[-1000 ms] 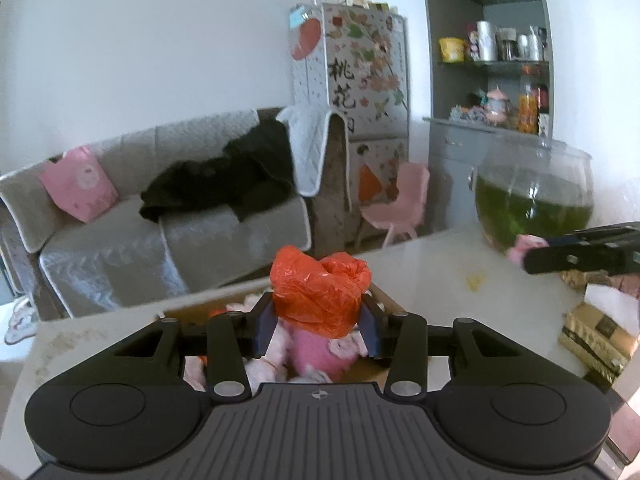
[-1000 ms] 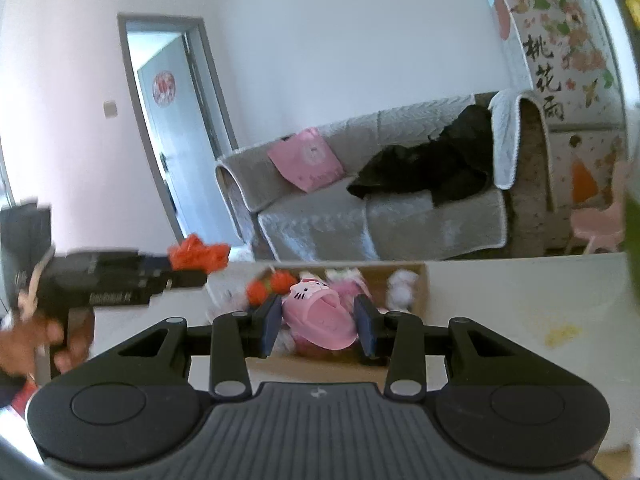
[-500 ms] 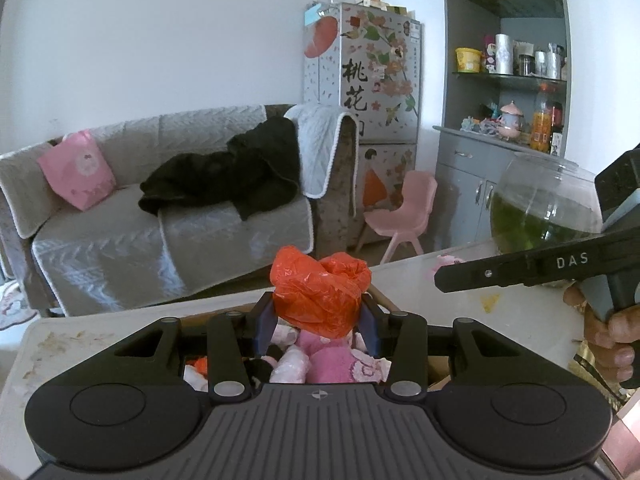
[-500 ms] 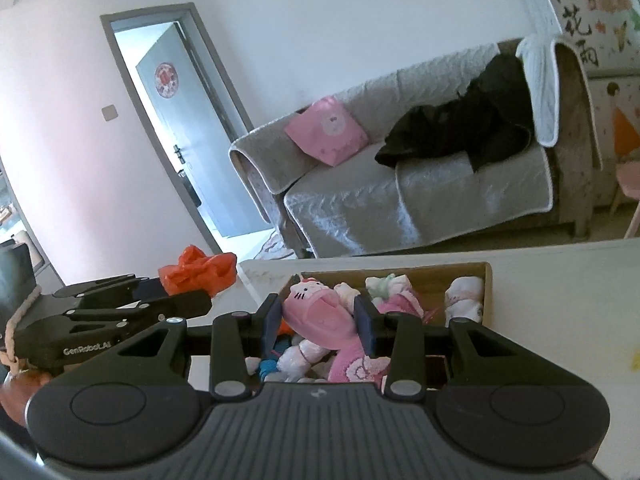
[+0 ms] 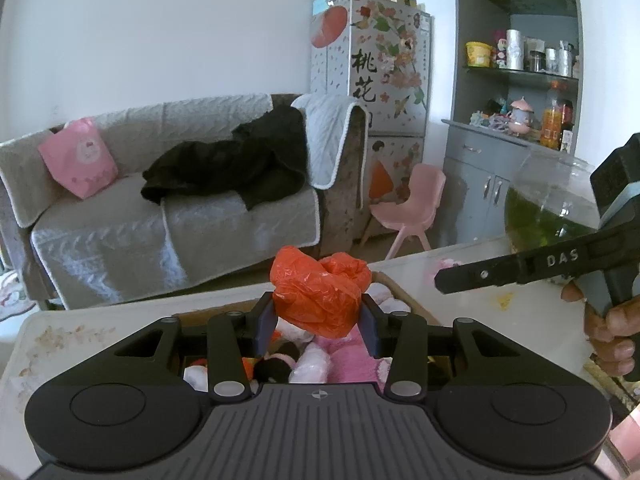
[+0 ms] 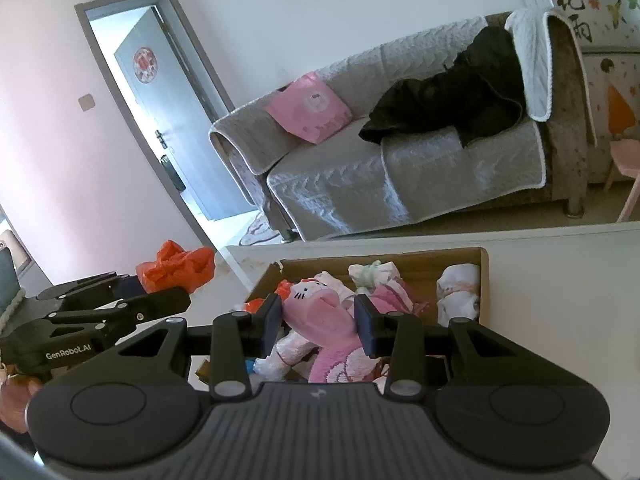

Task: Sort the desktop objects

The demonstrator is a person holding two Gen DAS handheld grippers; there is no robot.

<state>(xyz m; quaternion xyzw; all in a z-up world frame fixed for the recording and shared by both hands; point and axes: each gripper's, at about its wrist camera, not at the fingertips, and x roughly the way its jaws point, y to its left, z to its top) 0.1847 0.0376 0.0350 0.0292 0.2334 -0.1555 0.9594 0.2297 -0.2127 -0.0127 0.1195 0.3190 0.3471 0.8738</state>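
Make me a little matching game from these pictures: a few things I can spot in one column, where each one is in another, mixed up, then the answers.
Things:
1. orange plastic bag
2. pink Hello Kitty slipper
3. black garment
4. glass bowl of green water

Places:
A. lying on the sofa
B. between the right gripper's fingers
C. standing on the table
D. between the left gripper's fingers

Pairs: 1-D, 2-B, 3-A, 4-C

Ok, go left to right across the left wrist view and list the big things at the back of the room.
Pink bag on the sofa, black garment, white throw over the armrest, flowered fridge, pink chair, grey shelf cabinet, glass fishbowl.
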